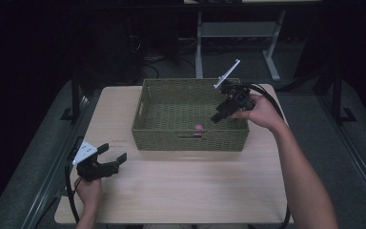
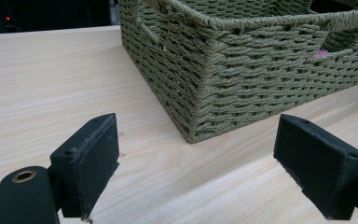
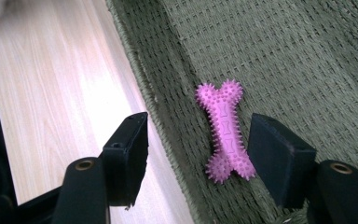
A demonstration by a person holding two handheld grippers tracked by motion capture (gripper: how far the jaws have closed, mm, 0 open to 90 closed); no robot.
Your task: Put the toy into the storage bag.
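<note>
The right gripper [image 3: 198, 156], jaws apart, hovered over the pink bone toy [image 3: 225, 131] lying inside the green woven basket [image 1: 188, 140]; the left gripper [image 1: 112, 155], also spread, rested on the table [image 1: 186, 186].

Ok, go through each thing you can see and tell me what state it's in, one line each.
Left gripper: open, holding nothing, low over the table near the basket's corner.
Right gripper: open, holding nothing, above the toy bone inside the basket.
Pink toy bone: lying flat on the basket's floor by its near wall, not gripped.
Green woven basket: upright on the table, no lid.
Wooden table: bears the basket.
</note>
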